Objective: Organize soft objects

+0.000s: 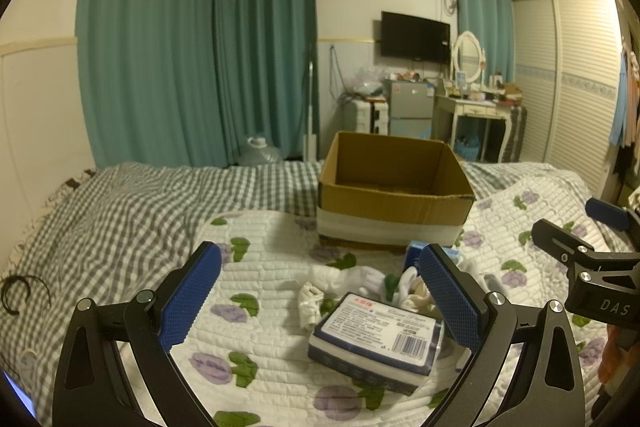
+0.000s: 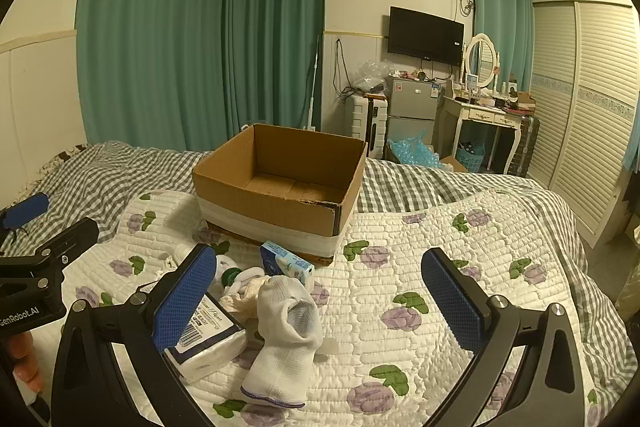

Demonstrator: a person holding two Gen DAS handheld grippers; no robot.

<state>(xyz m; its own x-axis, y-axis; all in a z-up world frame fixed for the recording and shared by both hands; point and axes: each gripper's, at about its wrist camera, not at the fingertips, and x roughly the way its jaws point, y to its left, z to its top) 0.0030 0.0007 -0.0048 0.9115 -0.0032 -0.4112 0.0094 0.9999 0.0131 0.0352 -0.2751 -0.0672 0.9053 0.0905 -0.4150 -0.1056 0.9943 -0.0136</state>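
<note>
An open, empty cardboard box [image 1: 394,187] [image 2: 280,183] stands on the bed. In front of it lies a pile: a tissue pack [image 1: 376,341] [image 2: 208,335], a white sock [image 2: 284,331], pale rolled socks [image 1: 310,305] [image 2: 246,293] and a small blue tissue packet [image 2: 286,263] [image 1: 414,251]. My left gripper [image 1: 320,301] is open above the quilt, the tissue pack between its fingers. My right gripper [image 2: 316,303] is open, the white sock just below between its fingers. Each gripper shows at the edge of the other's view.
The pile lies on a white floral quilt [image 2: 420,267] over a grey checked blanket [image 1: 120,203]. A black hair band [image 1: 16,293] lies at the left. Teal curtains, a fridge, a dressing table and a wardrobe stand beyond the bed.
</note>
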